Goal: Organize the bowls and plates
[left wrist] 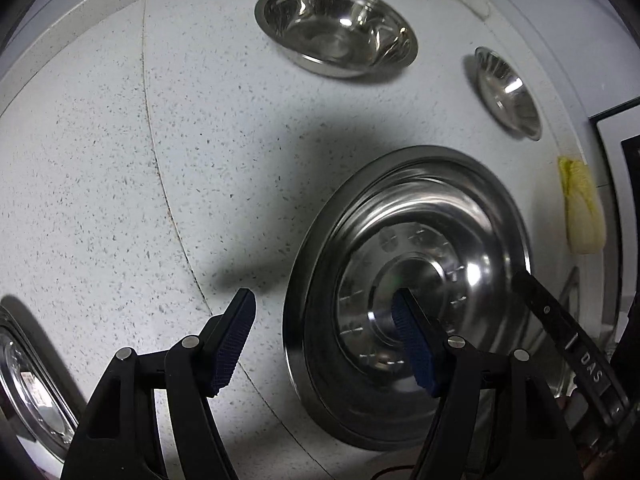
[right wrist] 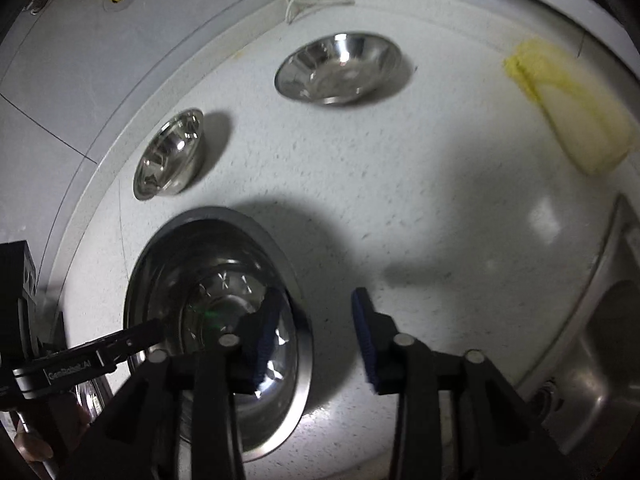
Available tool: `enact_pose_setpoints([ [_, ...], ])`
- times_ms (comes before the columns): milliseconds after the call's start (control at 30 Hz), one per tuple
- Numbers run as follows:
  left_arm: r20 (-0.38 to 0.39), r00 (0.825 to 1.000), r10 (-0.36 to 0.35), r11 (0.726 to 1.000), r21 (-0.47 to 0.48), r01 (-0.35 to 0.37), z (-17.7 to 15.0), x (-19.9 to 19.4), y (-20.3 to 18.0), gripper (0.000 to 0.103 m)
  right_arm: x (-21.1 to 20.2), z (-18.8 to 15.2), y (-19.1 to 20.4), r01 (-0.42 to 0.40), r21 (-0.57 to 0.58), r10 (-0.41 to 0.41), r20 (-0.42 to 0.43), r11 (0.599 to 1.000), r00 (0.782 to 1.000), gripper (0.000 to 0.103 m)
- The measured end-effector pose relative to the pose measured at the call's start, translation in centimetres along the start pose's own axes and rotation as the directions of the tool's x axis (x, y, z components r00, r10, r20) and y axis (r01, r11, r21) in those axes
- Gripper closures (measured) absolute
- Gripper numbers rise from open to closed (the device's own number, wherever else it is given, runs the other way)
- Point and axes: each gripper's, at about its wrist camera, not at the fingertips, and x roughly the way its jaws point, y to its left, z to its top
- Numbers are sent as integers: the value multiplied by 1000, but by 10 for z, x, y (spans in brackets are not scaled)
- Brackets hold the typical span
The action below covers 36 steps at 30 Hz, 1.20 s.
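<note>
From the left wrist camera, the left gripper (left wrist: pixel 324 340) is spread wide with nothing between its blue pads. The large steel plate (left wrist: pixel 408 292) lies flat on the speckled white countertop (left wrist: pixel 120 180) at about 3 o'clock of the claw; the right-hand finger hangs over the plate's centre while the other sits over bare counter just beside its rim. A steel bowl (left wrist: pixel 336 28) stands at 12 o'clock, a smaller bowl (left wrist: pixel 508 92) at 1 o'clock, and a cabbage leaf (left wrist: pixel 582 208) at 2 o'clock by the wall.

From the right wrist camera, the right gripper (right wrist: pixel 316 340) is likewise spread and empty. The plate (right wrist: pixel 218 320) lies at 9 o'clock under its left-hand finger. Two bowls (right wrist: pixel 340 68) (right wrist: pixel 168 154) sit at 12 and 10 o'clock, and a sink (right wrist: pixel 600 360) at 3 o'clock.
</note>
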Motion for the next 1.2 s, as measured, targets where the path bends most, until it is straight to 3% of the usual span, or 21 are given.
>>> enact_pose_setpoints([
  [133,-13,1000,-6,1000,-8,6,3,9,7,38,17,-8,1,9,30,-8,-40,1000,999,58],
  [300,-10,997,-76,996,-58,75,10,16,15,38,23,-13,10,35,41,-33,-54,999,998,57],
  [500,-21,996,-84,996,6,84,13,18,16,40,26,-17,26,62,34,-59,-78,998,995,57],
  [567,-17,997,-70,996,53,71,13,22,6,58,28,-17,34,63,30,-60,-88,998,994,55],
  [633,-17,1000,-23,994,108,25,14,24,-4,87,28,-18,42,128,17,-127,-77,992,989,57],
  [667,-13,1000,-7,993,116,9,15,24,-1,90,27,-18,44,150,9,-150,-63,989,987,59],
  [733,-17,1000,-24,995,99,25,18,24,10,92,26,-17,43,170,23,-168,-64,985,984,90],
  [800,-15,998,-60,995,82,61,19,14,25,94,26,-17,50,139,12,-137,-81,990,987,91],
  [900,55,998,-30,995,99,24,21,-13,43,93,21,-14,95,143,-112,-149,-50,983,988,91],
  [1000,121,993,-7,999,45,1,30,-45,88,93,24,-4,146,93,-197,-101,-32,976,994,91],
  [1200,165,983,84,993,-90,-70,50,-65,182,92,76,12,248,-3,-335,-26,-80,942,996,91],
])
